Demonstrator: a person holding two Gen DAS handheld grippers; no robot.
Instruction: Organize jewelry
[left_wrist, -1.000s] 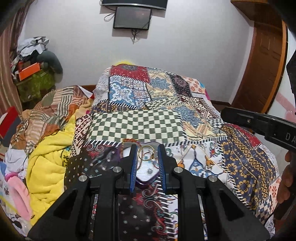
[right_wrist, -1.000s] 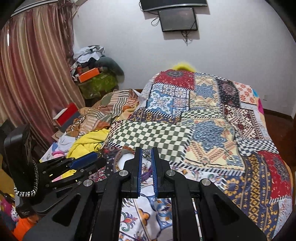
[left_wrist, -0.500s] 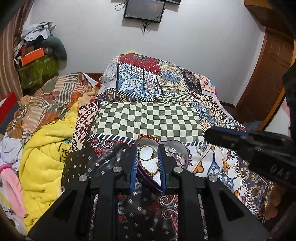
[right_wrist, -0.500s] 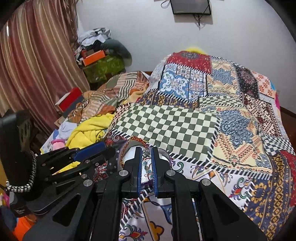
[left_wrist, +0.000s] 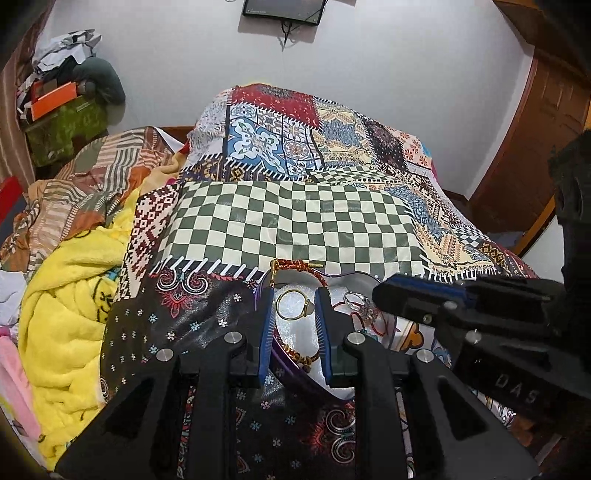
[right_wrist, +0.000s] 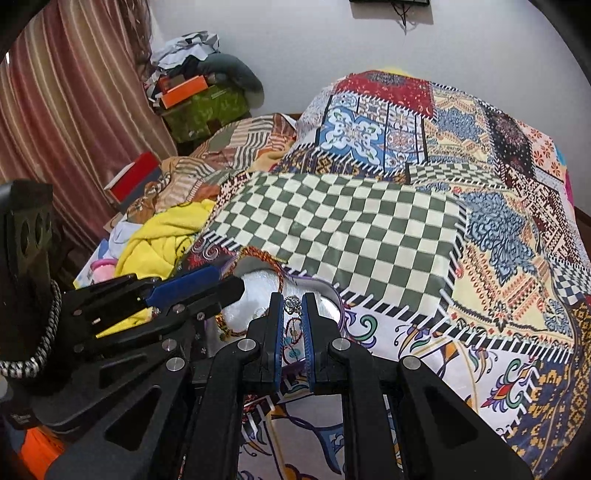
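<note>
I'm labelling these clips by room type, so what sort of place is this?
Most likely a bedroom in a home: a bed under a colourful patchwork bedspread, a crumpled yellow fleece blanket beside it, striped brown curtains, and a wall-mounted dark screen.

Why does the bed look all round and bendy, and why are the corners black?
Both wrist views use a fisheye lens: in the left wrist view the door frame bows and the patchwork bedspread bulges; in the right wrist view the curtain curves, and black corners ring the lens. Both are sharp and evenly lit; the screen casts a soft shadow on the wall.
</note>
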